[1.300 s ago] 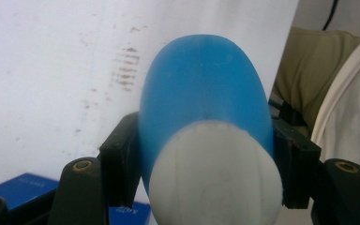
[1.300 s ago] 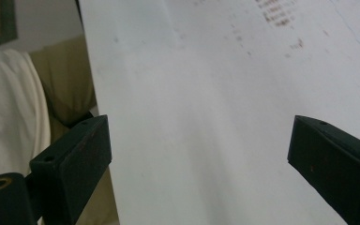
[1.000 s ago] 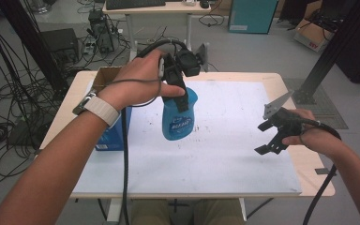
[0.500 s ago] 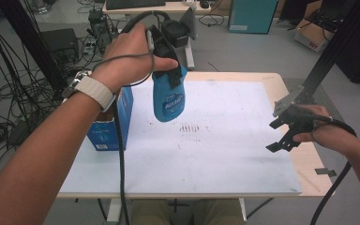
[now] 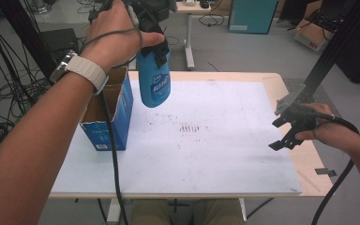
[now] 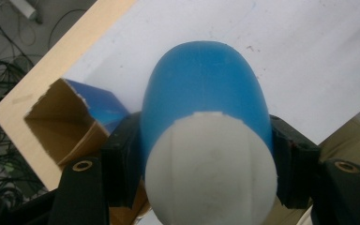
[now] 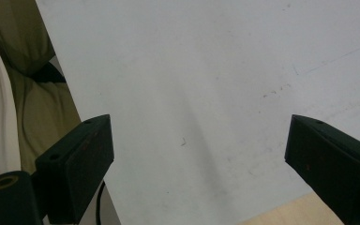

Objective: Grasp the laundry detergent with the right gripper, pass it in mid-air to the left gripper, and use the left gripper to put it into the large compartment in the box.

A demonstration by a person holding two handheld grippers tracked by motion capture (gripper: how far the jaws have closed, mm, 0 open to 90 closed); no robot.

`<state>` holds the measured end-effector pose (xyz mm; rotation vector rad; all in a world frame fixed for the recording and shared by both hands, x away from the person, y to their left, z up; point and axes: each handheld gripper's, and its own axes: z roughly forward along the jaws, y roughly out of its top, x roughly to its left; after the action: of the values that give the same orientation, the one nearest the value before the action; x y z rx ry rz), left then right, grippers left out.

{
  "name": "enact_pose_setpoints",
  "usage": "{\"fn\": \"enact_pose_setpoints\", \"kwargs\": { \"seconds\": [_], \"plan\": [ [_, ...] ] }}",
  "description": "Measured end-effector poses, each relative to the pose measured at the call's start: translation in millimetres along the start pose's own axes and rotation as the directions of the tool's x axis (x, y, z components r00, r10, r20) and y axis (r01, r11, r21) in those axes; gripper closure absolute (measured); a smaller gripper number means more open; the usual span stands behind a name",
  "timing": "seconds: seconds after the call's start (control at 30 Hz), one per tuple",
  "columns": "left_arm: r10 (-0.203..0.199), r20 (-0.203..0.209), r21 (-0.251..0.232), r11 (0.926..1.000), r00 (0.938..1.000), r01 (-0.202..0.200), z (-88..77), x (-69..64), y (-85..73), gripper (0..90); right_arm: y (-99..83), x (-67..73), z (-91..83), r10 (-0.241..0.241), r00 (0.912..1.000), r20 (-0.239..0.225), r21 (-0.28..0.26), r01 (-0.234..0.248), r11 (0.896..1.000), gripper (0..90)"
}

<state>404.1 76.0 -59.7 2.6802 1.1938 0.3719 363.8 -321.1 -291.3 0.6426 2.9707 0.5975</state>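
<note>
A blue bottle with a white cap hangs upright in the air, high over the table's back left. My left gripper is shut on its upper part. In the left gripper view the bottle sits between the two black jaws, white cap nearest the camera. An open blue cardboard box stands on the white table top just left of and below the bottle; the same box appears in the left gripper view. My right gripper stands open over the table's right edge, nothing between its jaws.
The white sheet bears dark scuff marks near its middle. A strip of bare wood runs along the table's right side with a piece of dark tape. Cables, a black frame post and boxes lie beyond the table.
My left gripper has lifted the blue bottle higher and carried it left, toward the open box. The right gripper has stayed near the right edge.
</note>
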Motion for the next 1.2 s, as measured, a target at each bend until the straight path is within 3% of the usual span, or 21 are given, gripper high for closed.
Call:
{"fn": "enact_pose_setpoints", "kwargs": {
  "seconds": [0.2,0.33,0.43,0.53,0.6,0.83,0.87,1.0,1.07,1.2],
  "plan": [
    [-0.081,-0.026,0.025,0.9963,0.9964,0.082,-6.4,19.9,-5.0,37.6,-0.7,-3.0,2.5,0.004,1.0,0.003,-0.006,-0.004,1.0,8.4],
    [-0.15,-0.046,0.025,0.9882,0.9876,0.151,-8.9,34.0,-10.4,37.6,-0.3,-5.0,4.4,0.0,1.0,0.001,-0.007,0.0,1.0,8.4],
    [-0.215,-0.058,0.017,0.9762,0.9749,0.216,-9.6,44.7,-16.1,37.6,0.0,-5.3,5.1,0.006,1.0,-0.006,-0.014,-0.006,1.0,8.4],
    [-0.254,-0.068,0.019,0.9664,0.9647,0.256,-9.7,53.6,-20.9,37.6,0.5,-6.6,5.9,0.006,1.0,-0.005,-0.017,-0.006,1.0,8.4],
    [-0.287,-0.078,0.015,0.9572,0.9547,0.289,-9.0,57.7,-23.9,37.6,0.4,-7.3,6.0,0.003,1.0,-0.008,-0.016,-0.003,1.0,8.4],
    [-0.334,-0.101,0.022,0.9411,0.9373,0.337,-10.2,75.3,-33.3,37.6,-1.6,-7.6,7.3,0.012,0.9999,-0.012,-0.012,-0.012,1.0,8.3],
    [-0.358,-0.101,0.018,0.9323,0.9284,0.361,-9.5,76.4,-34.6,37.6,-1.8,-7.7,7.8,0.011,0.9999,-0.01,-0.016,-0.011,1.0,8.3],
    [-0.38,-0.11,0.028,0.9223,0.9182,0.386,-7.8,84.5,-40.3,37.6,-2.0,-8.7,10.6,0.004,0.9999,-0.016,-0.017,-0.004,1.0,8.3],
    [-0.403,-0.11,0.028,0.9126,0.9087,0.408,-5.9,88.4,-43.4,37.6,-2.2,-8.8,11.9,0.008,0.9997,-0.021,-0.015,-0.009,1.0,8.3],
    [-0.419,-0.119,0.032,0.9046,0.9002,0.425,-1.4,97.3,-49.2,37.7,-2.5,-9.7,15.0,0.008,0.9997,-0.024,-0.021,-0.008,1.0,8.3]
  ]
}}
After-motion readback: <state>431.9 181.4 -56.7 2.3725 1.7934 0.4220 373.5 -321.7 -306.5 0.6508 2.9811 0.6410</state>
